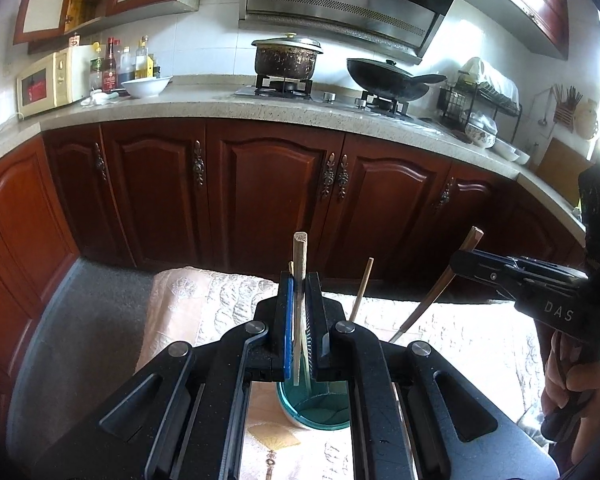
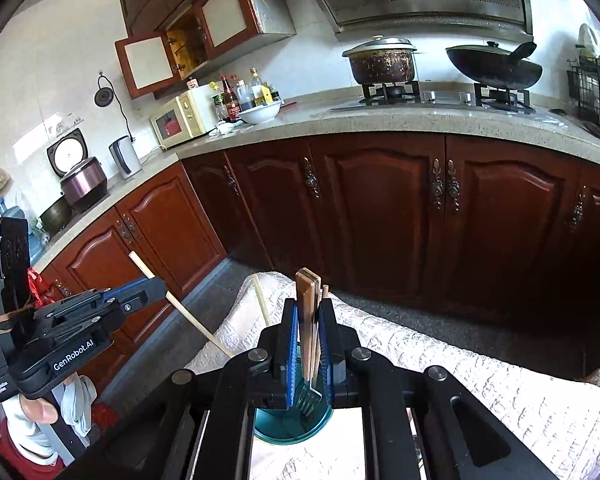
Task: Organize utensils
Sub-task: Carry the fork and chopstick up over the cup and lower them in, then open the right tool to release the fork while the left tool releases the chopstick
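Note:
A teal glass cup [image 1: 314, 410] stands on a cloth-covered table [image 1: 204, 300], right below both grippers; it also shows in the right wrist view [image 2: 292, 424]. My left gripper [image 1: 299, 284] is shut on a pale chopstick [image 1: 300, 256] held upright over the cup. My right gripper [image 2: 309, 312] is shut on a wooden-handled fork [image 2: 307, 300] whose tines [image 2: 308, 398] dip into the cup. Another chopstick [image 1: 362, 288] leans in the cup. The right gripper shows at the right in the left view [image 1: 500, 270], the left gripper at the left in the right view [image 2: 140, 288].
Dark red cabinets [image 1: 276, 192] under a stone counter [image 1: 220, 100] run behind the table. On the counter are a pot [image 1: 286, 58], a wok [image 1: 388, 78], a white bowl [image 1: 146, 86], bottles and a microwave [image 1: 50, 82]. A dish rack [image 1: 480, 100] stands at right.

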Action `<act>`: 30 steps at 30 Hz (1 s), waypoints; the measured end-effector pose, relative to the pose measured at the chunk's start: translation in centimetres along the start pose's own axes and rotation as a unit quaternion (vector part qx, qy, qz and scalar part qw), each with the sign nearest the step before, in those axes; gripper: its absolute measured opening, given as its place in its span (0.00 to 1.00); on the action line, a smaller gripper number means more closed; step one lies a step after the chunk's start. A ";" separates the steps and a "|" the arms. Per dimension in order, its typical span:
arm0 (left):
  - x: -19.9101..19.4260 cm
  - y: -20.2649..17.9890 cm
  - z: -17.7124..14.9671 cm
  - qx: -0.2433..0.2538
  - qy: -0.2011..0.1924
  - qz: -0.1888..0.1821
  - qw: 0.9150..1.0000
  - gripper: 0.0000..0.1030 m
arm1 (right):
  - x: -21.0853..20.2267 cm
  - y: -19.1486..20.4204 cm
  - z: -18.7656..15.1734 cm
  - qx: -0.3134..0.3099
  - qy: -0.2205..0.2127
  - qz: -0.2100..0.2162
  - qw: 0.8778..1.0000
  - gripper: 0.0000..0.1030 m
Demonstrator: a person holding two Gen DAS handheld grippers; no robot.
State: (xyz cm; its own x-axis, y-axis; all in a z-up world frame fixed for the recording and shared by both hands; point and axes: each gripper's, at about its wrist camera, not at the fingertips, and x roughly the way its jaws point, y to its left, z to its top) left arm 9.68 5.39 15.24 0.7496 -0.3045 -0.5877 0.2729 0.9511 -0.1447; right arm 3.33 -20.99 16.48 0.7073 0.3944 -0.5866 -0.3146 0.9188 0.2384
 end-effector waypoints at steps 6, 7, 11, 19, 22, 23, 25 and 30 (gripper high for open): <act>0.6 -0.2 0.0 0.003 0.005 0.002 1.000 0.04 | 0.6 0.0 0.1 0.002 0.002 -0.002 1.000 0.09; 0.8 -0.2 0.0 0.003 0.006 0.004 1.000 0.04 | 0.7 0.0 0.1 0.001 0.002 -0.003 1.000 0.09; 1.4 -0.2 -0.2 0.005 0.013 0.006 1.000 0.04 | 1.2 0.4 -0.2 -0.001 0.003 -0.005 1.000 0.09; 3.1 -0.6 -1.0 0.010 0.038 0.006 0.999 0.04 | 3.2 0.1 -0.8 0.000 0.023 -0.004 1.000 0.09; 4.1 -0.9 -1.7 0.010 0.049 0.006 0.999 0.04 | 4.3 0.0 -1.3 0.000 0.039 -0.003 0.999 0.09; 4.3 -0.9 -1.9 0.010 0.051 0.006 0.999 0.04 | 4.8 0.0 -1.6 0.000 0.046 -0.001 0.999 0.09; 5.0 -1.0 -2.3 0.007 0.060 0.006 0.998 0.04 | 5.8 -0.3 -2.2 0.003 0.059 0.003 0.998 0.09; 6.6 -1.3 -3.2 0.006 0.076 0.009 0.997 0.04 | 8.3 -0.9 -3.5 0.010 0.088 0.006 0.996 0.09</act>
State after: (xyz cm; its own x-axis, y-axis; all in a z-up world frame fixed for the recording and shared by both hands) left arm 12.30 2.31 8.99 0.6547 -0.2761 -0.7037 0.2688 0.9551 -0.1246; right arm 7.27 -18.62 8.69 0.5817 0.3982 -0.7092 -0.3087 0.9148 0.2604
